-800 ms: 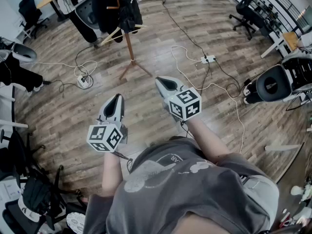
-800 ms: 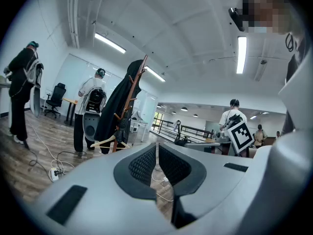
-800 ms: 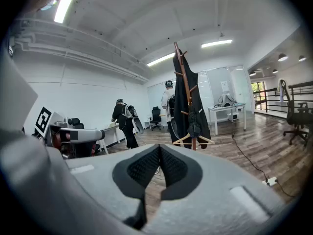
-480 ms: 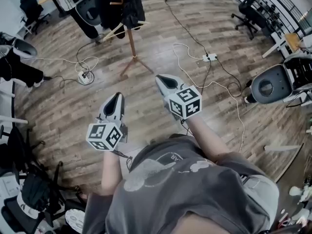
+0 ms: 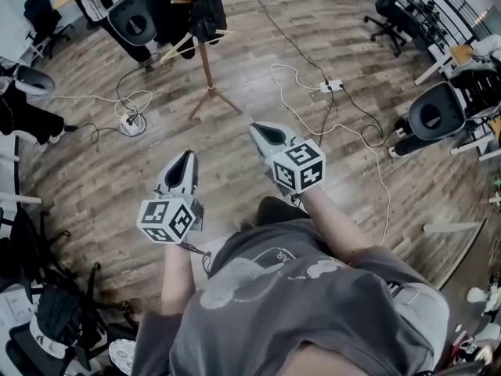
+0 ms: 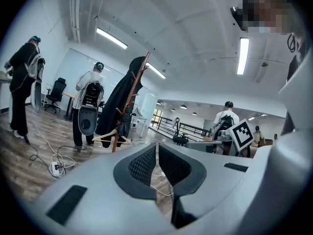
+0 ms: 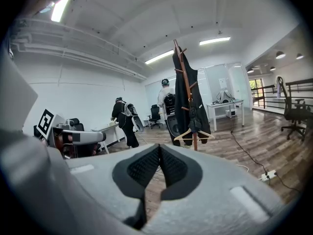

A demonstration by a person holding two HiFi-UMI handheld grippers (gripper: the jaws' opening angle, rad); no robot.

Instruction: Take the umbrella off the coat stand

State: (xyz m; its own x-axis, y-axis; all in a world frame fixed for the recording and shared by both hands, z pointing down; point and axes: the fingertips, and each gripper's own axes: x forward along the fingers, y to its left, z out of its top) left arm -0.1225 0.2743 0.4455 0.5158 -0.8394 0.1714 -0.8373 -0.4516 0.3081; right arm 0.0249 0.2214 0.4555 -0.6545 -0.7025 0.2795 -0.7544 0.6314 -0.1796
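A wooden coat stand (image 5: pixel 206 67) rises from the wood floor at the top of the head view, well ahead of both grippers. A long dark coat (image 5: pixel 167 6) hangs on it, with a pale wooden hanger (image 5: pixel 185 47) below. A small dark folded bundle, which looks like the umbrella (image 5: pixel 208 16), hangs by the pole (image 7: pixel 186 84); it also shows as the umbrella (image 7: pixel 197 117) in the right gripper view and the umbrella (image 6: pixel 122 125) in the left one. My left gripper (image 5: pixel 186 157) and right gripper (image 5: pixel 264 131) hover side by side in front of my chest, both shut and holding nothing.
Cables trail over the floor to a power strip (image 5: pixel 335 87) and a round socket reel (image 5: pixel 130 125). Office chairs (image 5: pixel 429 120) stand at the right. Two people (image 6: pixel 89 106) with gear on their backs stand beyond the stand. A desk (image 7: pixel 226 104) lies further back.
The head view has drifted a little, so the stand and the chairs sit slightly higher in the picture. Both grippers keep their places and stay shut.
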